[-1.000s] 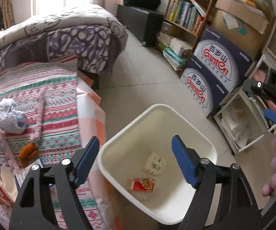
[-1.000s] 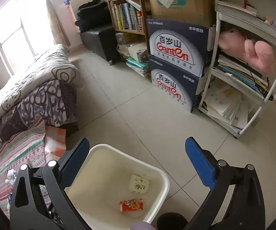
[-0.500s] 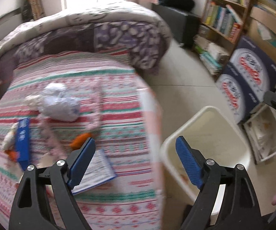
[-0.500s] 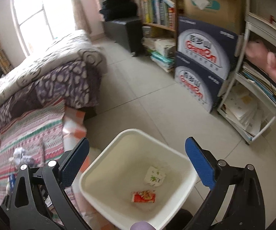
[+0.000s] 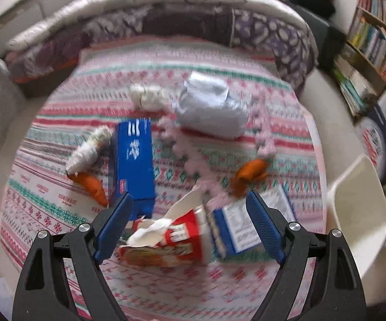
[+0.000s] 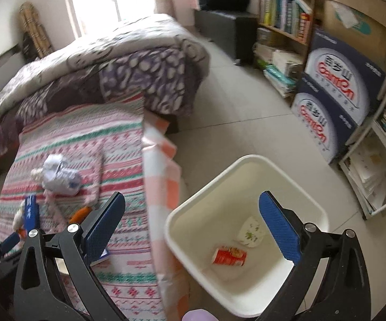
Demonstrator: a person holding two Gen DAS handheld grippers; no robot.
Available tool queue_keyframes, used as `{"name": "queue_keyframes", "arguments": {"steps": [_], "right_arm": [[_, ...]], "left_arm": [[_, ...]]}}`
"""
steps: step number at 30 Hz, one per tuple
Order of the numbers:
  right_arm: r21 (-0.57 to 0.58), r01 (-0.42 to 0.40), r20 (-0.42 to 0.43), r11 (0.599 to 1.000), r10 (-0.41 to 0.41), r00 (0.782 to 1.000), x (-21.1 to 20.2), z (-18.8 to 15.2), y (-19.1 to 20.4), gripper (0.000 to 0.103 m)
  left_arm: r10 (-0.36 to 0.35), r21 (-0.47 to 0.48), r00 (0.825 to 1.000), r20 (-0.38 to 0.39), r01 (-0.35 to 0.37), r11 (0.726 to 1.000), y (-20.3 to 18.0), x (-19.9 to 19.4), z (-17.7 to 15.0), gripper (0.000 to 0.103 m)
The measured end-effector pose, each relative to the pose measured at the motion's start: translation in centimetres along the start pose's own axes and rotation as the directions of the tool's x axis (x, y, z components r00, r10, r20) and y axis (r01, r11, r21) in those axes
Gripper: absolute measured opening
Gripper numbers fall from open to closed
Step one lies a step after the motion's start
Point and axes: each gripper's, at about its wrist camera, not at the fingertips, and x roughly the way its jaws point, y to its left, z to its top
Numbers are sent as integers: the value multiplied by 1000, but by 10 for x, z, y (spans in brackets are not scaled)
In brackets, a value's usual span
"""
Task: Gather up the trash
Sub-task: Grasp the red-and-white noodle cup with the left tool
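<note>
My left gripper is open and empty above the patterned bedspread. A torn red and white carton lies between its fingers. Beyond lie a blue box, a crumpled grey-white bag, white paper wads, orange scraps and a blue-edged leaflet. My right gripper is open and empty over the cream bin, which holds a red cup and a white wrapper. The bin also shows in the left wrist view.
A purple patterned quilt is piled at the bed's far end. Stacked blue boxes, a bookshelf and a white wire rack line the right side. Tiled floor lies between bed and boxes.
My left gripper has swung left from the bin to above the trash on the bed. My right gripper has turned left, so the bed now shows beside the bin.
</note>
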Motion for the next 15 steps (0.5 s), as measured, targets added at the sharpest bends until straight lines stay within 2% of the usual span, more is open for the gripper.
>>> {"name": "queue_keyframes", "arguments": {"steps": [3, 4, 6, 7, 9, 12, 15], "right_arm": [[-17, -15, -24, 1000, 15, 1000, 5, -3, 11, 96], [-20, -18, -31, 1000, 17, 999, 7, -3, 14, 96], [-16, -18, -44, 1000, 17, 999, 10, -4, 16, 96], [-12, -19, -50, 1000, 18, 999, 12, -4, 17, 96], [-1, -19, -63, 1000, 19, 998, 16, -5, 17, 96], [-3, -23, -91, 1000, 23, 996, 22, -8, 18, 96], [-15, -43, -129, 999, 41, 991, 29, -12, 24, 96]], "left_arm": [[-82, 76, 990, -110, 91, 993, 11, 8, -2, 84], [-102, 117, 982, -157, 121, 986, 11, 12, -5, 84], [-102, 192, 973, -205, 143, 971, 8, 19, -12, 84], [-81, 253, 971, -225, 138, 958, 4, 23, -16, 84], [-33, 346, 973, -227, 112, 931, -2, 30, -20, 84], [-41, 373, 969, -243, 132, 918, -4, 41, -22, 84], [-7, 434, 975, -220, 104, 895, -6, 51, -27, 84]]}}
